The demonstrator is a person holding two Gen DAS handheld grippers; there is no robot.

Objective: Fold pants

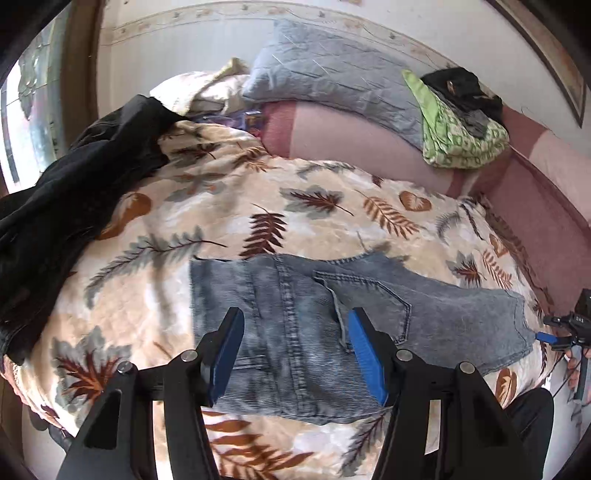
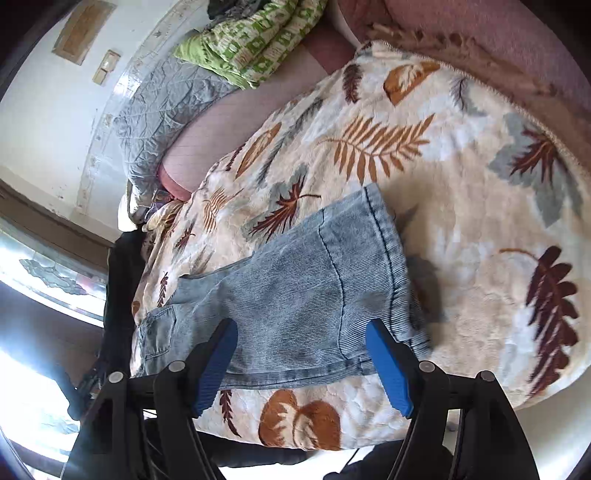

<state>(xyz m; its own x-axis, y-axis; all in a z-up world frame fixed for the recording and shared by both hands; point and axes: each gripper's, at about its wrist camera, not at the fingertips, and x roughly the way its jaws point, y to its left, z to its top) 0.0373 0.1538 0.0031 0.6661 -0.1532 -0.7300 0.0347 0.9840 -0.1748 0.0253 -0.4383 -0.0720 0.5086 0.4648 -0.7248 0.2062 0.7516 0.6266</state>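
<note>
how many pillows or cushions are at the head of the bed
1 clear pillow: the grey quilted pillow leaning against the wall. A cream bundle to its left may be another; too crumpled to tell.

This is a bedroom in a home. A bed (image 1: 546,206) with a pink sheet is covered by a plush blanket (image 1: 229,206) printed with leaves. A grey quilted pillow (image 1: 332,81) leans against the pale wall (image 1: 177,55), which carries a patterned border strip. A folded green-and-white cloth (image 1: 458,136) and dark clothing (image 1: 74,199) lie on the bed. A window (image 2: 48,280) with patterned glass lets in daylight, and a framed picture (image 2: 83,31) hangs on the wall.
</note>
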